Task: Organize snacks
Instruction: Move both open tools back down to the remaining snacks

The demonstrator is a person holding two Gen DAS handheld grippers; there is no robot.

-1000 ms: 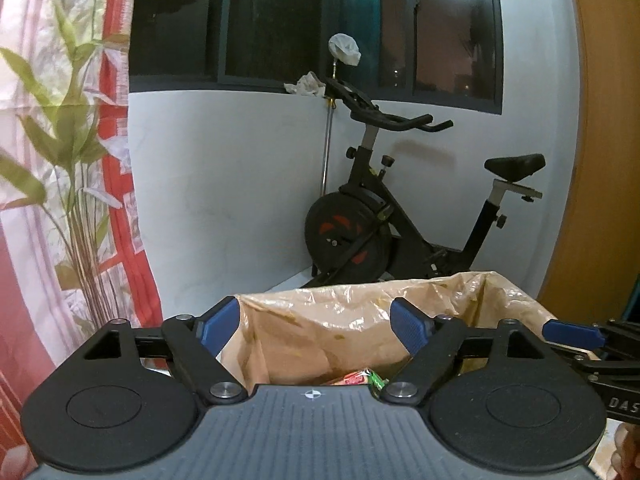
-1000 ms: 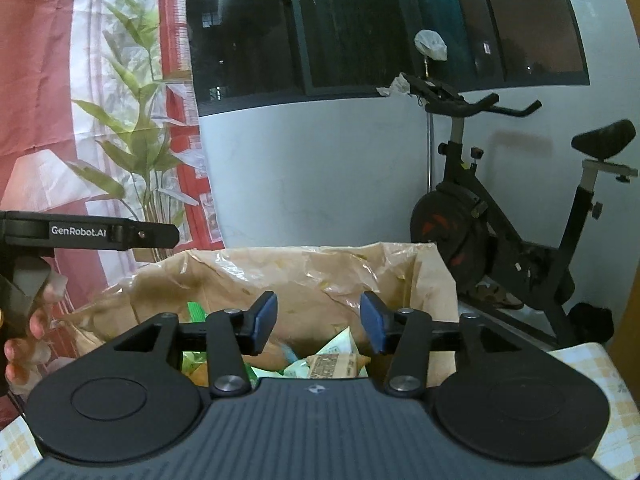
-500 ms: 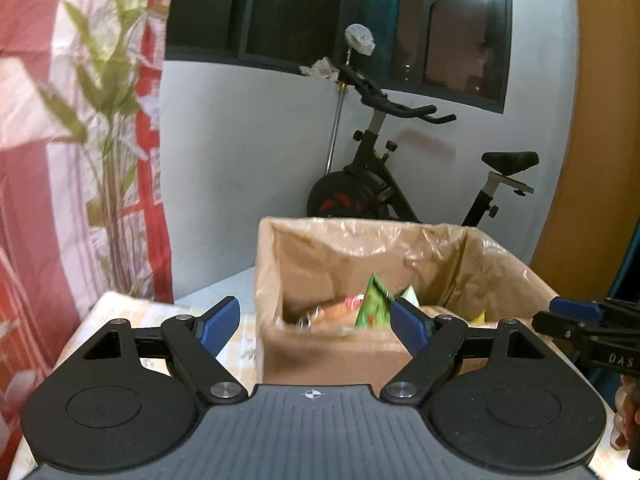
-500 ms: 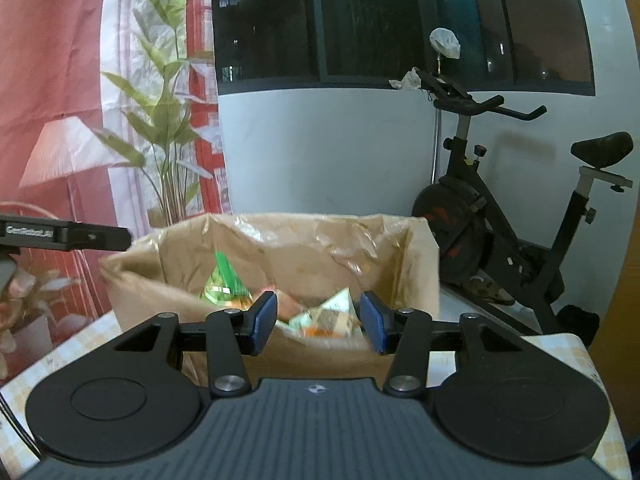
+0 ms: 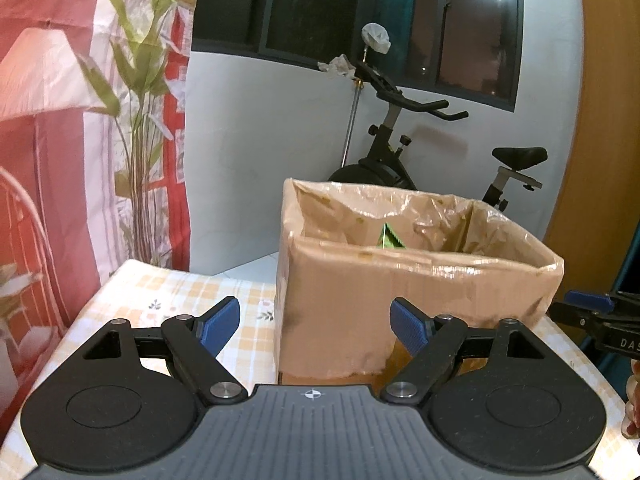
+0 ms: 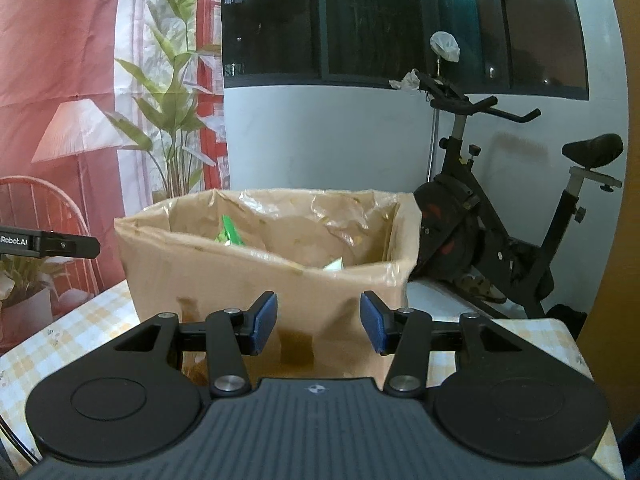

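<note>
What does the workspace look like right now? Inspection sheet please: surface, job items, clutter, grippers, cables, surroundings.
Surface: table with yellow-checked cloth.
Job's things: cardboard box with a plastic liner stands on the table; green snack packet pokes above the rim, other contents mostly hidden.
Clutter: nothing seen on the visible cloth.
Grippers: left hand-held gripper open wide, empty; right hand-held gripper open narrower, empty; both short of the box.
Cables: nothing seen.
Surroundings: exercise bike behind the table, dark window, printed curtain.
</note>
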